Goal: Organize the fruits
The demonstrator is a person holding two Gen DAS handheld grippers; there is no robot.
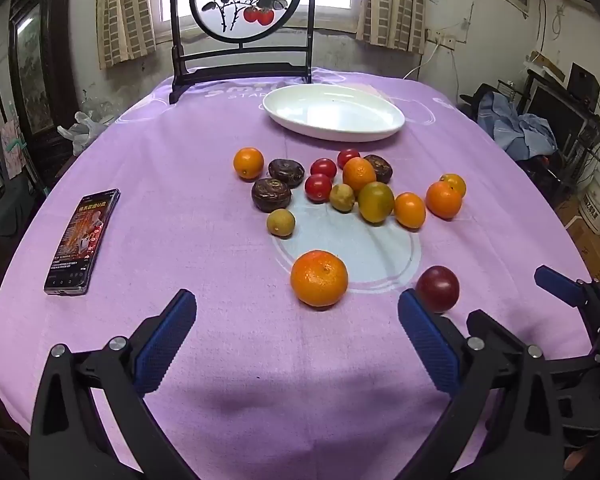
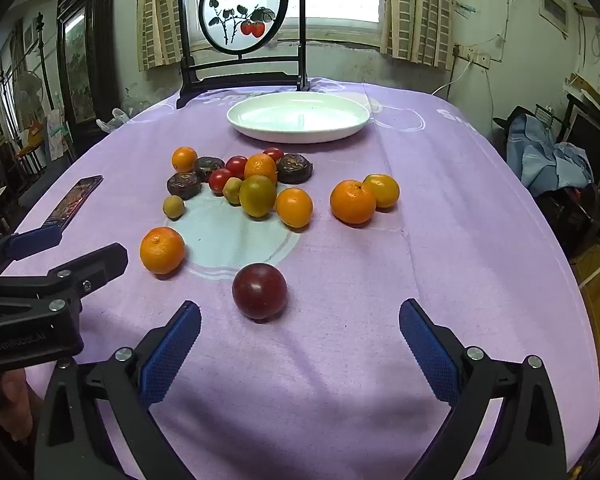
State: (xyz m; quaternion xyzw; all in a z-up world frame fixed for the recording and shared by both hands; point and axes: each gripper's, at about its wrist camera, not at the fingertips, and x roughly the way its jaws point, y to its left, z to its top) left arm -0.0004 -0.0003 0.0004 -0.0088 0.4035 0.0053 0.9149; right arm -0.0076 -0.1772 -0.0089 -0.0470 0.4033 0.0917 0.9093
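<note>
1. L gripper (image 1: 296, 308) – jaws sitting wide open, nothing between the pads, hovering over the near edge of the table (image 1: 204, 200). Pointing down at an angle twd the fruit.
2. R gripper (image 2: 300, 316) – same: fully released, empty, hovering over the near edge just right of the L one. Both are showing in each other's cam at the frame side.
3. Plate (image 1: 334, 114) – white, oval, lying toward the far edge, right in front of the screen (image 1: 246, 0). No fruit in it.
4. Big orange (image 1: 319, 278) – sitting alone nr the near edge, ahead of the L gripper, on the rim of the pale circle printed on the cloth.
5. Plum (image 2: 259, 291) – dark red, just right of the big orange, apart from it; lying ahead of the R gripper, left of its centre line. In L cam it's peeking out behind the L gripper's right finger.
6. Main cluster, mid-table betw plate and near fruit: 3 dark brown fruits (image 1: 271, 195), 3 red tomatoes (image 1: 318, 187), several small oranges (image 1: 248, 163), one green-orange citrus (image 1: 376, 202), 2 small yellow-green ones (image 1: 281, 222). Many touching or overlapping in view.
7. Pair of oranges (image 2: 353, 202) – sitting touching, right of the cluster, twd the right edge.
8. Phone (image 1: 83, 242) – lying flat nr the left edge, screen lit, well apart from the fruit.
</note>
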